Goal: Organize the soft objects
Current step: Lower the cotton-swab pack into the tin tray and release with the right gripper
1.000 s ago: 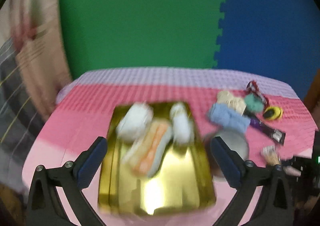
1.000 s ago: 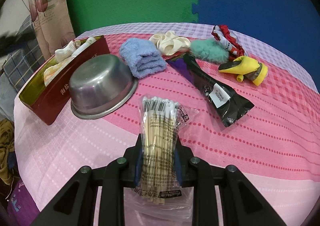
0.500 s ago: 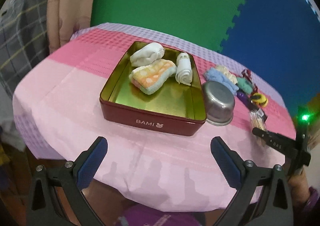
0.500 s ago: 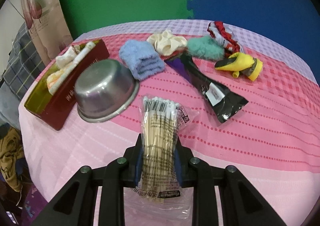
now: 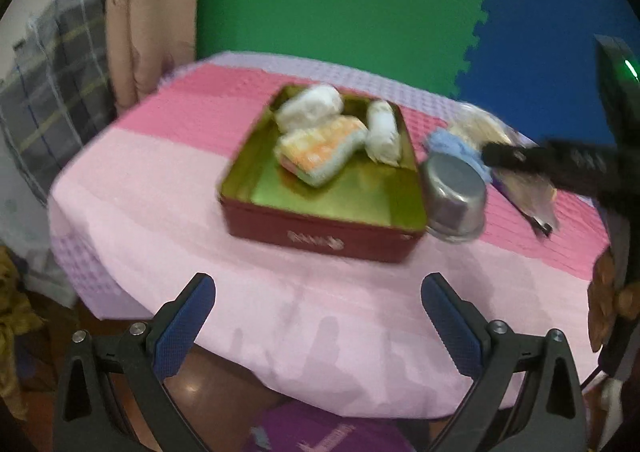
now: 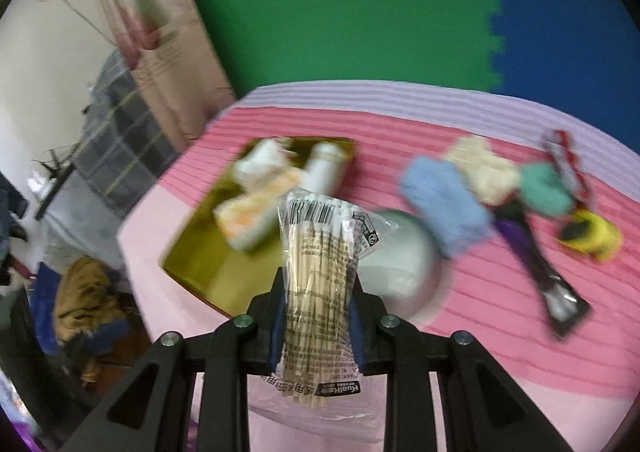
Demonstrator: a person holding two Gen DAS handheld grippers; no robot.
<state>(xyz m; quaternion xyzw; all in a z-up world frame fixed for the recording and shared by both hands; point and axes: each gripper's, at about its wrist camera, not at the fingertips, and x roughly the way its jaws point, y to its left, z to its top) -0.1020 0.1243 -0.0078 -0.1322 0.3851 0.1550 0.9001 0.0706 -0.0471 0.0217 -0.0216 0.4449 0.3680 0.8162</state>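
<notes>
Your right gripper (image 6: 317, 316) has its jaws pinched tight on a clear packet of cotton swabs (image 6: 318, 276), gripping it across the lower half so the barcode end stands up and forward, clear of the tabletop (image 6: 500, 336). Your left gripper (image 5: 318, 316) hangs with jaws spread wide and nothing between them, back from the near edge of the tabletop.

Beyond the packet sits the red tin (image 5: 320, 230) with its gold inside, already holding three rolled or folded cloths at its far end; the near half looks free. Just to the right of the tin, an upturned steel bowl (image 5: 454, 194) stands almost touching its wall.

If the swabs belong in the tin, carry them over the near, bare part of its floor, lower until the packet's bottom edge is close to the metal, and only then let the jaws go, so the slippery film does not slide out over the rim. Keep the packet clear of the bowl on the way.

Further right, the blue towel (image 6: 444, 208), the cream scrunchie (image 6: 482, 166) and the teal fluffy piece (image 6: 544, 188) lie on the tabletop, not yet sorted.
</notes>
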